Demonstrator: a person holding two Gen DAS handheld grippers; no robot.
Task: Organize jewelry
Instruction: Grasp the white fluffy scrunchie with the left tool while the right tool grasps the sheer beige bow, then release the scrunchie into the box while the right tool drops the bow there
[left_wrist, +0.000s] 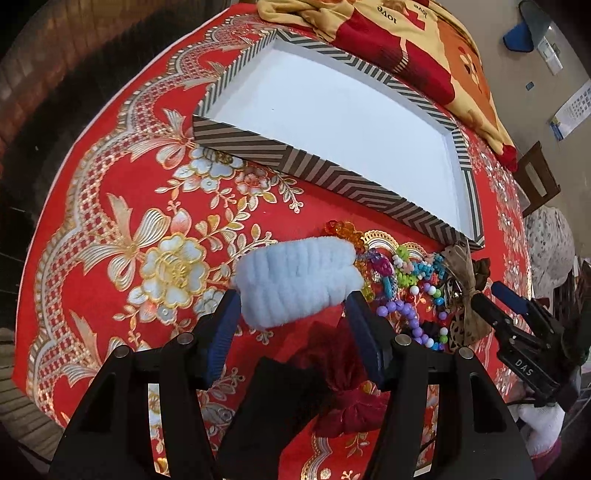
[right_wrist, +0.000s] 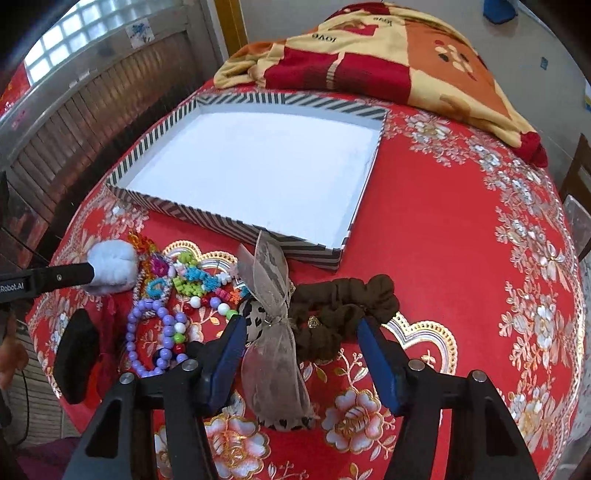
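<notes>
**Left claw grips pale blue scrunchie; right claw wide over brown one**

The fluffy pale blue scrunchie (left_wrist: 295, 282) sits pinched between the blue pads of the left claw (left_wrist: 293, 295), at the left edge of the jewelry heap, just in front of the striped box (left_wrist: 258, 146). From the right wrist view the same scrunchie (right_wrist: 110, 266) shows at the tip of the left claw's black finger; whether it is lifted off the cloth cannot be told.

Beside it lies the heap: orange and clear beads (left_wrist: 345, 230), colourful plastic bead bracelets (right_wrist: 192, 277), a purple bead string (right_wrist: 155, 332), and a sheer ribbon bow with leopard print (right_wrist: 273, 321). A dark red fabric piece (left_wrist: 343, 373) lies under the left claw.

The right claw (right_wrist: 301, 332) stands wide, its blue pads either side of the bow's tail and the brown scrunchie (right_wrist: 343, 306), neither pad clearly pressing on them.

The box is shallow, white inside, with nothing in it. All rests on a worktop under a red floral cloth (right_wrist: 461, 258); a red and yellow blanket (right_wrist: 388, 55) lies bunched behind the box.
</notes>
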